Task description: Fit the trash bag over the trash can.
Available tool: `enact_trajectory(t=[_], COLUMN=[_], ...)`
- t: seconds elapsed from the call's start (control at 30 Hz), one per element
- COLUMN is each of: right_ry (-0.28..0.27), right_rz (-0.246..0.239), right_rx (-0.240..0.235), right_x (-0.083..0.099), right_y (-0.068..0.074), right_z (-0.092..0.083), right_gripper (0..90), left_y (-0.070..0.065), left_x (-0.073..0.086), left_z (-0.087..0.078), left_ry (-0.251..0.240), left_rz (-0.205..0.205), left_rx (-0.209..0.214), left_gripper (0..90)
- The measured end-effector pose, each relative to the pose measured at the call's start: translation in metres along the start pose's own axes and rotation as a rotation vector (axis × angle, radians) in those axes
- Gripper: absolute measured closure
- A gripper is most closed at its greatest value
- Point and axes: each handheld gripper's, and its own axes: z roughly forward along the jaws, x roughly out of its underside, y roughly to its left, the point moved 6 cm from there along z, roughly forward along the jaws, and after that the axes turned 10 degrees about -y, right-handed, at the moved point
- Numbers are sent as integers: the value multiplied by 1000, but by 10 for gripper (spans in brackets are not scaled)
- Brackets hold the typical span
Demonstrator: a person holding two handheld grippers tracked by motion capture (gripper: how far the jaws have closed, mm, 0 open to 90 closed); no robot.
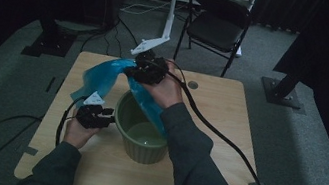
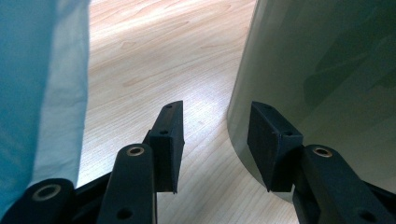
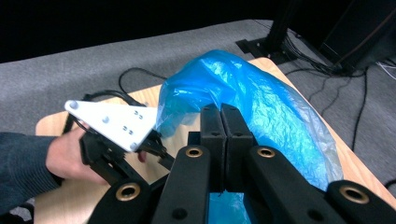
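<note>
1. High view: dim overall; the far room falls into near-black, and the pale wooden table (image 1: 230,113) is the brightest surface. Detail is soft and grainy.
2. Left gripper view: bright and evenly lit; a pale sheen lies across the wood grain, faint reflections show on the glossy green ribbed pot (image 2: 327,70), and the near black jaws are slightly soft.
3. Right gripper view: the crinkled translucent blue plastic bag (image 3: 275,107) glows with small highlights; the background above is black. The white three-cornered plate is nearly overexposed.
</note>
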Motion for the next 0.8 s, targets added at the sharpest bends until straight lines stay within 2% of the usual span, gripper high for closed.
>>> enact_trajectory(t=[0.17, 0.3, 0.4, 0.6, 0.8], right_ry=[-31, -28, -17, -5, 35], right_rz=[12, -15, -16, 30, -14], right_rx=[-12, -3, 13, 33, 61], right_x=[-6, -9, -3, 14, 19], right_y=[4, 7, 3, -9, -8], right_z=[5, 6, 4, 1, -2], right_gripper=[894, 894, 894, 894, 894], left_y=[0, -1, 0, 1, -1], left_x=[0, -1, -1, -3, -3], left_z=[0, 0, -2, -3, -4], left_ry=[2, -1, -10, -24, -25], left_rz=[-1, 2, -2, -12, 1], left_rx=[4, 6, 2, -3, -10], left_gripper=[560, 560, 560, 560, 560])
